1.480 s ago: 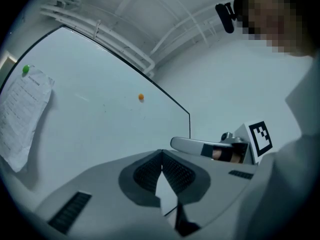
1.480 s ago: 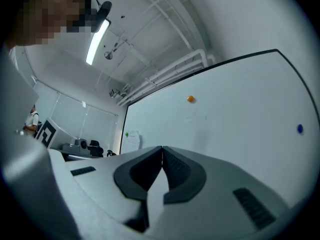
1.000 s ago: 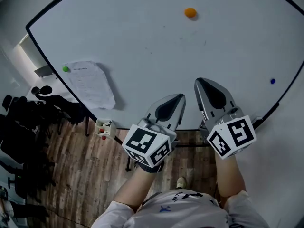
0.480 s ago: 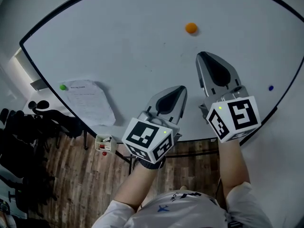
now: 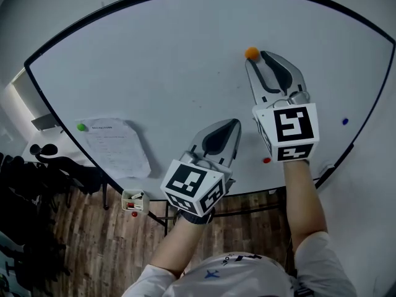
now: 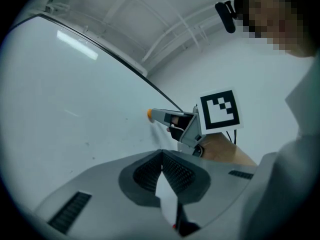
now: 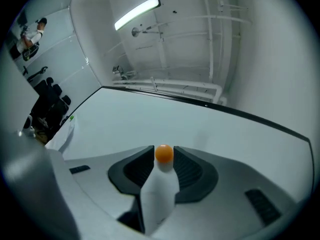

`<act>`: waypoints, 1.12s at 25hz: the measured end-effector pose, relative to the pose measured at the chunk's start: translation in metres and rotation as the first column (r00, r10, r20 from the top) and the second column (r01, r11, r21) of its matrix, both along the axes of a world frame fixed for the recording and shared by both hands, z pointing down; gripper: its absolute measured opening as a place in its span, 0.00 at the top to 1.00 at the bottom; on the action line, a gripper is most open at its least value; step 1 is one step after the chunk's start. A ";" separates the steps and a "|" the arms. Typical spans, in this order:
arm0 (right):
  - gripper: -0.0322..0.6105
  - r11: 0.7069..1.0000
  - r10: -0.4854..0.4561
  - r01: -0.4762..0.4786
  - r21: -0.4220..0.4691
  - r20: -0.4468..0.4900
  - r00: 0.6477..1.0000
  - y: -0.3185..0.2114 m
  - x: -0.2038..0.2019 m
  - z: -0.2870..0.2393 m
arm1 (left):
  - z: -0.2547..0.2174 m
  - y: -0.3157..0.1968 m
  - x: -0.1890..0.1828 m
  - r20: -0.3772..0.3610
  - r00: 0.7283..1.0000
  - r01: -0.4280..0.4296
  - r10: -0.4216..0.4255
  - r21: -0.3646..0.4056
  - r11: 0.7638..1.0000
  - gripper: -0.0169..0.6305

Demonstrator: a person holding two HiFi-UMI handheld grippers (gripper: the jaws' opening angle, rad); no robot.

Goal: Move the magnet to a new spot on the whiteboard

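A small round orange magnet (image 5: 251, 52), smooth, with no long axis to point anywhere, sticks high on the glossy white, black-framed whiteboard (image 5: 154, 60), right of its middle. The right gripper (image 5: 257, 57), grey plastic with ribbed black pads, has just been opening; its jaws straddle the magnet unclamped. The left gripper (image 5: 232, 124), before the whiteboard's lower part, is closed, empty.

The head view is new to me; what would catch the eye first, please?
The orange magnet high on the whiteboard stands out, sitting between the tips of the right gripper, whose jaws have just been opening. Lower left, a paper sheet is pinned by a green magnet.
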State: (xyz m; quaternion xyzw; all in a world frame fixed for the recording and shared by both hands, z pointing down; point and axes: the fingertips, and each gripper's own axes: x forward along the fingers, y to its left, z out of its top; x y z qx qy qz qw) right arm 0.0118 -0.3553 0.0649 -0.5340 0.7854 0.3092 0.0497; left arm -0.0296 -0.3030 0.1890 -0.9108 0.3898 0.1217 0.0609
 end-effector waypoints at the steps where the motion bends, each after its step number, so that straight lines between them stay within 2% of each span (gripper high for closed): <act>1: 0.77 1.000 0.005 -0.005 -0.004 -0.011 1.000 -0.003 -0.002 0.000 | 0.001 0.000 -0.001 -0.002 1.000 -0.002 0.002 -0.001 1.000 0.95; 6: 0.72 0.999 0.037 -0.038 -0.019 -0.052 0.998 -0.011 -0.009 -0.001 | 0.005 -0.001 -0.003 -0.002 1.000 -0.008 0.008 -0.008 1.000 0.95; 14: 0.73 0.993 0.116 -0.118 -0.017 -0.083 0.990 -0.017 -0.008 -0.003 | 0.008 -0.001 -0.005 0.004 1.000 -0.008 0.008 -0.009 1.000 0.95; 22: 0.75 0.993 0.113 -0.114 -0.016 -0.065 0.991 -0.010 -0.004 -0.002 | 0.015 0.003 -0.005 0.000 1.000 -0.010 0.010 -0.022 1.000 0.95; 28: 0.75 0.998 0.055 -0.055 0.008 -0.026 0.998 0.018 0.000 -0.008 | 0.022 0.008 0.001 0.002 1.000 -0.021 0.021 -0.036 0.999 0.95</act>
